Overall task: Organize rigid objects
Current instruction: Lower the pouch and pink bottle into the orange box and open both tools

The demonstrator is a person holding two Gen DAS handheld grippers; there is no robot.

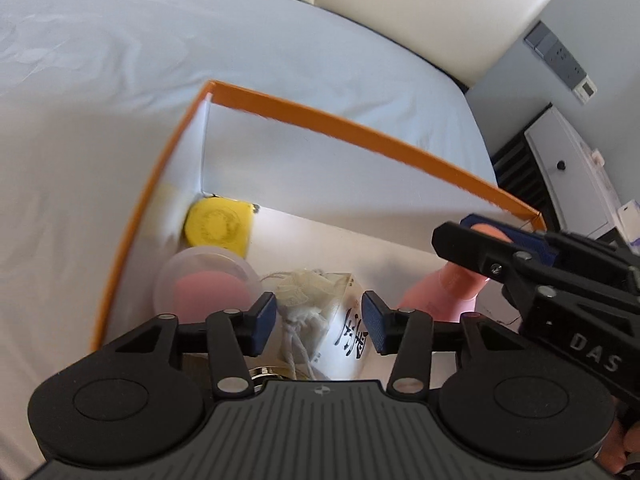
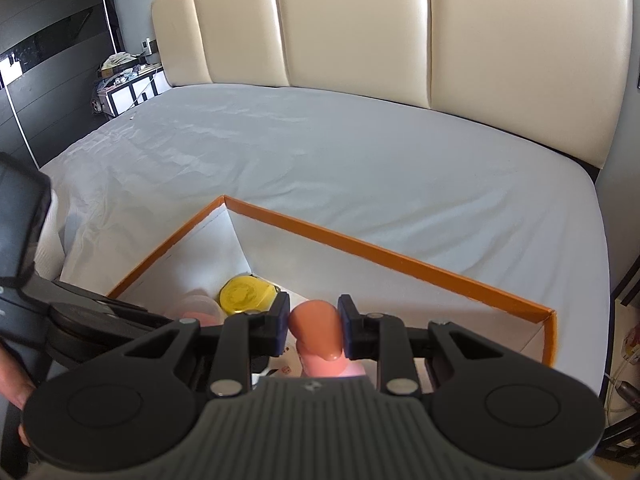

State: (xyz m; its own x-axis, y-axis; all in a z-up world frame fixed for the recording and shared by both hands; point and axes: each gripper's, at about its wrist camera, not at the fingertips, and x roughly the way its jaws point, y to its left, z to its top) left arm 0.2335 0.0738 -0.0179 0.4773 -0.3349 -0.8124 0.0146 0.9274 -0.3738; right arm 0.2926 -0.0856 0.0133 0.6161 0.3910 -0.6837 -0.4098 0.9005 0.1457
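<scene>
In the left wrist view, an orange-rimmed box with white inner walls sits on a bed covered by a pale sheet. The left gripper hangs over the near part of the box with its blue pads apart; a white packet printed with black characters and topped by a small mesh pouch with a drawstring lies below the gap, and neither pad presses on it, so the jaws stand released. In the far corner of the box lies a yellow tape measure, and just in front of it, touching or nearly so, a round translucent container with pink contents. To the right, the right gripper reaches into the box, clenched on the top of a pink bottle. In the right wrist view, the right gripper has both blue pads pressed against the rounded orange-pink cap of the pink bottle, which stands roughly upright inside the orange-rimmed box. The yellow tape measure lies beyond in the far corner, with the round translucent container beside it. The left gripper's black body fills the left edge, a person's fingers showing under it. A cream padded headboard rises behind the bed.
</scene>
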